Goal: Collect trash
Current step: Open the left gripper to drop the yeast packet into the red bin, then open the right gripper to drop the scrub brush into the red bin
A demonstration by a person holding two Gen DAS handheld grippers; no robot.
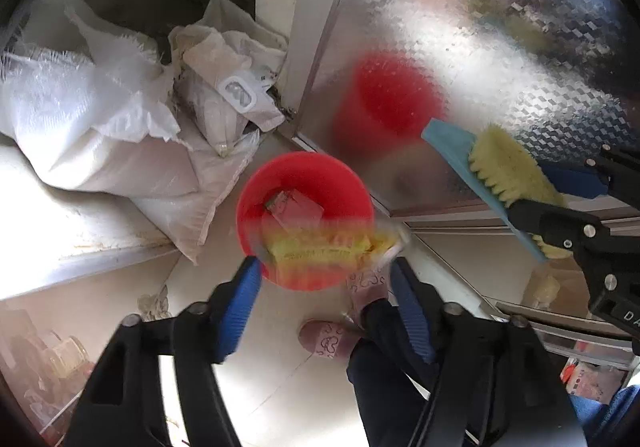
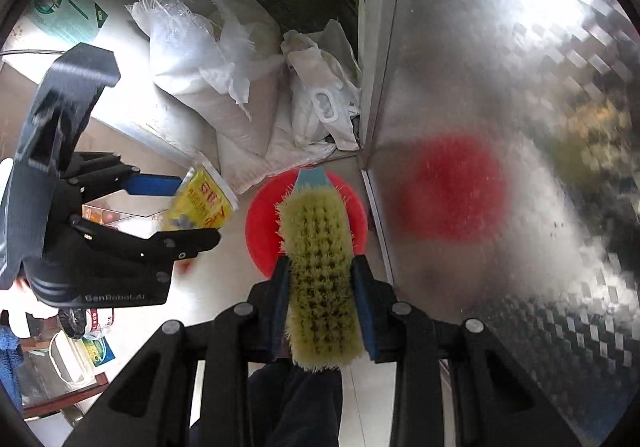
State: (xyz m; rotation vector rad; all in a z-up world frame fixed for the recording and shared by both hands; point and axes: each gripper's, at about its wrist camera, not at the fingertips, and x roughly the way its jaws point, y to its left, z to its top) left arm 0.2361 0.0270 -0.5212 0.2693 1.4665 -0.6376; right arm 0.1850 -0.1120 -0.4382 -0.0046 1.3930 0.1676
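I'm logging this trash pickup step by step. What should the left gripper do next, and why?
Probably nothing but draw back: the left gripper looks open, and the blurred yellow wrapper seems to be dropping above the red bin, while the right gripper holds the brush.

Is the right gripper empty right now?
No: the right gripper is shut on the yellow-bristled brush, held above the red bin.
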